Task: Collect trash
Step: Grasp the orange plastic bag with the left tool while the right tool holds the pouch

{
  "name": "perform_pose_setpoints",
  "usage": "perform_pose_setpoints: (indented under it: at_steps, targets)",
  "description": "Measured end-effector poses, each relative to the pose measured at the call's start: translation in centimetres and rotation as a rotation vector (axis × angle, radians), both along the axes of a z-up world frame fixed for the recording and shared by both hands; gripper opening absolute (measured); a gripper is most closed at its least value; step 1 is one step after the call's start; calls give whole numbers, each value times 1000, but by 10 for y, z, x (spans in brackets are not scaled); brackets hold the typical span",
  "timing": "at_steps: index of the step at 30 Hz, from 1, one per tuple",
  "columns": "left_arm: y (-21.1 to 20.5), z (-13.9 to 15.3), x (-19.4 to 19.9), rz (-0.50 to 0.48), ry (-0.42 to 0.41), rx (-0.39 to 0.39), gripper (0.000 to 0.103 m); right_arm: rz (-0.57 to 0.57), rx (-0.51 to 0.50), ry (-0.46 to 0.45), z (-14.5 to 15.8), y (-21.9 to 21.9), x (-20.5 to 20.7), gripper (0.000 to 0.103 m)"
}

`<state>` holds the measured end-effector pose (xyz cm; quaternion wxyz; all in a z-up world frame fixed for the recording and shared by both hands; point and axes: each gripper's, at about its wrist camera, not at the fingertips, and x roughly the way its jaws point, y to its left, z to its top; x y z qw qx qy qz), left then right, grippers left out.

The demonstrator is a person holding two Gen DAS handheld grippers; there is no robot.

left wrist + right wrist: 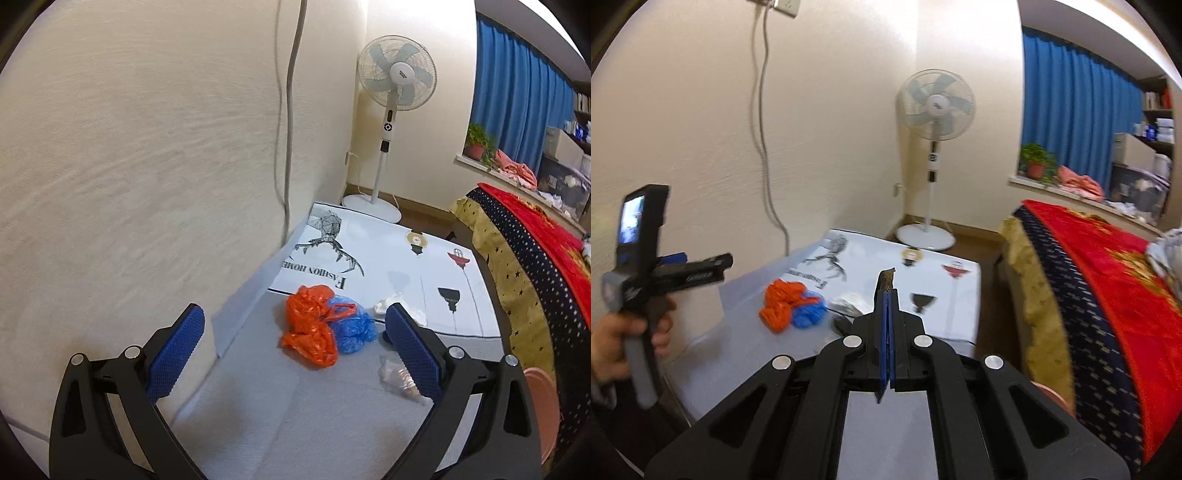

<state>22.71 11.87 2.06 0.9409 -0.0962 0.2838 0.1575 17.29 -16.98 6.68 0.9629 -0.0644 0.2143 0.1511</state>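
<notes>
An orange plastic bag (308, 325) and a blue plastic bag (352, 326) lie crumpled together on the white table (295, 406); both show in the right wrist view (779, 306) (810, 308). A clear wrapper (400, 376) lies by the right finger, and a white crumpled wrapper (391, 304) lies beyond it. My left gripper (295, 332) is open, above and short of the bags. My right gripper (887, 291) is shut on a thin brown scrap (887, 278), held above the table. The left gripper shows in a hand at the left of the right wrist view (701, 269).
The wall (129, 166) runs close along the left with a hanging cable (290, 129). A standing fan (393, 110) is behind the table. A bed with a red and starred blanket (1108, 295) lies to the right. A pink basin (541, 406) sits low right.
</notes>
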Motion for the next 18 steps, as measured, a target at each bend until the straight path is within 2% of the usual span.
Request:
perform_pose_setpoints:
  at_steps: [3,5,7,10,13,18]
  targets:
    - [-7,3,14,2,-33,-19,95,-59,-17,-12,2,-27,-20,1]
    - [-15,3,30,-24,-68,-23,95,-95,-1,-12,-1,-45,-26,1]
    - [-19,-3,48,-65,-70,-31,95,-128,23,0,-8,-60,-26,1]
    - [-16,-26,80,-81,-26,-39,95,-175,50,45,-21,-81,-14,1]
    - [-8,-58,105,-36,15,36,95,-219,52,76,-30,-95,-3,1]
    - [6,-105,136,-29,120,92,95,-251,68,125,-39,-109,8,1]
